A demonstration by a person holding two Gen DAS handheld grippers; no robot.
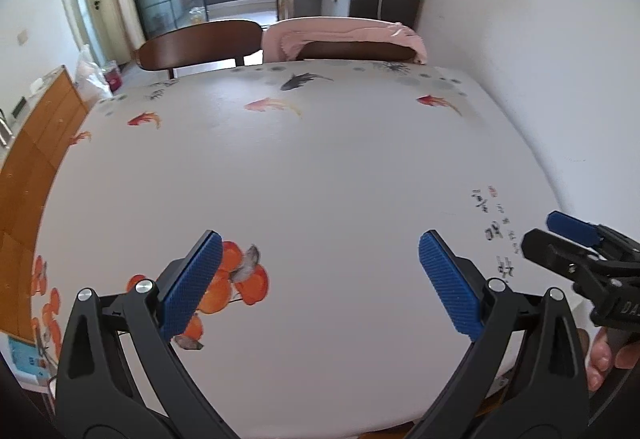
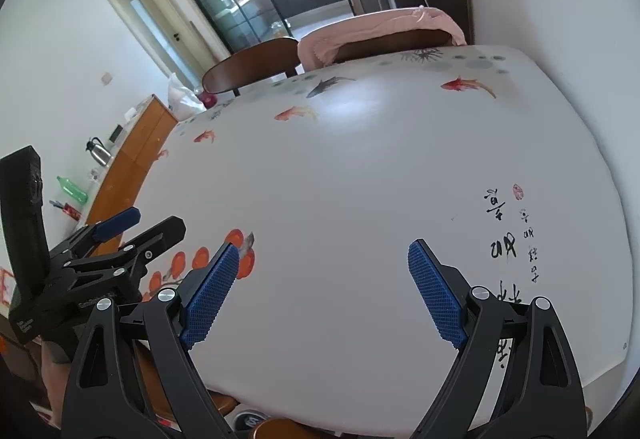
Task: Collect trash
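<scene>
My left gripper (image 1: 320,271) is open and empty above the near part of a white table (image 1: 320,167) printed with fish and orange fruit. My right gripper (image 2: 324,275) is open and empty too, over the same table (image 2: 360,159). Each gripper shows in the other's view: the right one at the right edge of the left wrist view (image 1: 560,235), the left one at the left edge of the right wrist view (image 2: 148,225). I see no trash on the table in either view.
Two dark wooden chairs stand at the table's far side (image 1: 200,43), one draped with a pink cloth (image 1: 344,33). A wooden sideboard (image 1: 36,143) runs along the left, with a green bottle (image 2: 72,189) and a flask (image 2: 98,151) on it. A white wall bounds the right.
</scene>
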